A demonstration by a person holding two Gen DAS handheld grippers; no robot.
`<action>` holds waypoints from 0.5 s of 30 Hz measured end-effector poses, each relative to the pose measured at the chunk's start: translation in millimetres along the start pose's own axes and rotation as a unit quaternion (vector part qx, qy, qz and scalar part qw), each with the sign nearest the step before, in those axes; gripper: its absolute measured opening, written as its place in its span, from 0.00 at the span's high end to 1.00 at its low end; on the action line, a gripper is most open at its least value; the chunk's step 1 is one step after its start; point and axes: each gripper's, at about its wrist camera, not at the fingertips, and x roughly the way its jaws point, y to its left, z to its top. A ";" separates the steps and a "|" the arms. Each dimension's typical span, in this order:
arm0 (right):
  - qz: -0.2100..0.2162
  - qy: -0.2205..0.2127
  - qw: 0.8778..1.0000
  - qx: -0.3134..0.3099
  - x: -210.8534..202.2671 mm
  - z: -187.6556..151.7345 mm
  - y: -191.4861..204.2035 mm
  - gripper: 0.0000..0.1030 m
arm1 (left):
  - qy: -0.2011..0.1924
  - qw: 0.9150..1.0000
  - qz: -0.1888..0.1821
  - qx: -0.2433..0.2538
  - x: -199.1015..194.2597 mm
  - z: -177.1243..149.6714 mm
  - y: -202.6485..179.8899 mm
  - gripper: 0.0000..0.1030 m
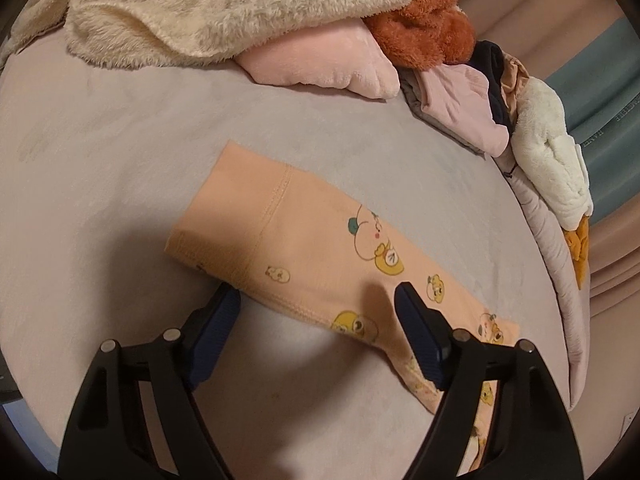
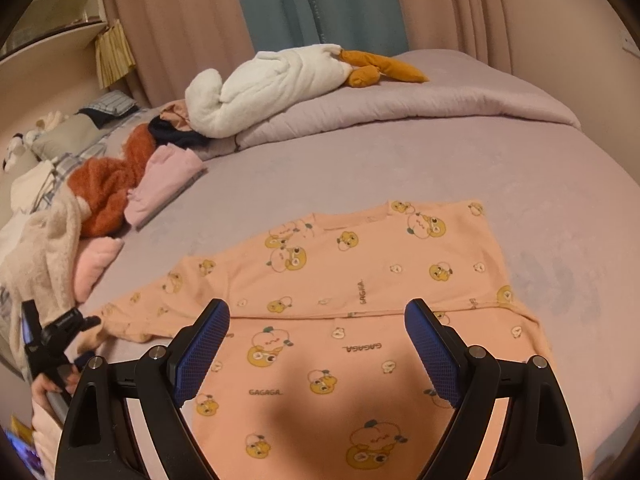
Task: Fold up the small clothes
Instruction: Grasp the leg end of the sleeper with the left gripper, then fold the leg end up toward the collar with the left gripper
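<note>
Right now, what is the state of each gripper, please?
Left gripper: open, holding nothing, over the peach shirt's sleeve.
Right gripper: open, holding nothing.

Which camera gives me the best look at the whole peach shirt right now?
The right wrist view: the peach shirt lies spread on the bed there, body and one sleeve visible. The left wrist view shows only a sleeve.

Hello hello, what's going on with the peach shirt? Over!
Left hand-held gripper open over the sleeve. Right hand-held gripper open, empty, above the peach shirt. Shirt flat on bed. Nothing in the way.
</note>
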 end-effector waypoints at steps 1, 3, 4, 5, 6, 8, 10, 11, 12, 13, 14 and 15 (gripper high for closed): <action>-0.001 0.001 1.000 0.001 1.0 0.2 -0.7 0.14 | -0.001 1.000 0.001 0.000 1.8 1.2 -0.8 0.24; -0.006 0.003 1.000 0.004 3.0 0.5 -3.0 0.14 | -0.004 1.000 0.005 -0.003 4.5 3.9 -1.3 0.30; -0.007 0.004 1.000 0.006 3.9 0.6 -4.1 0.14 | -0.005 1.000 0.006 -0.004 5.5 5.1 -1.2 0.32; -0.009 0.004 1.000 0.006 4.5 0.6 -5.2 0.14 | -0.007 1.000 0.007 -0.006 6.6 6.3 -1.1 0.37; -0.011 0.004 1.000 0.007 5.1 0.8 -6.1 0.14 | -0.009 1.000 0.009 -0.009 7.8 7.7 -0.3 0.44; -0.013 0.006 1.000 0.009 6.3 1.0 -7.9 0.14 | -0.011 1.000 0.012 -0.014 11.1 10.5 1.0 0.57; -0.013 0.007 1.000 0.011 6.9 1.2 -9.3 0.14 | -0.014 1.000 0.014 -0.019 12.9 12.4 1.8 0.73; -0.014 0.007 1.000 0.012 7.2 1.6 -10.5 0.14 | -0.013 1.000 0.013 -0.024 14.5 13.6 4.2 0.89; -0.015 0.006 1.000 0.012 7.4 1.7 -10.9 0.14 | -0.010 0.999 0.009 -0.029 15.5 14.1 5.7 0.95; -0.015 0.006 1.000 0.013 7.4 1.7 -11.4 0.14 | -0.006 0.999 0.004 -0.034 16.6 15.4 6.1 0.95; -0.015 0.006 1.000 0.013 7.3 1.7 -12.3 0.14 | -0.007 0.999 0.003 -0.036 15.5 15.7 6.1 0.95; -0.015 0.006 1.000 0.014 7.1 1.9 -13.0 0.14 | -0.010 0.999 0.003 -0.032 13.7 15.9 4.2 0.95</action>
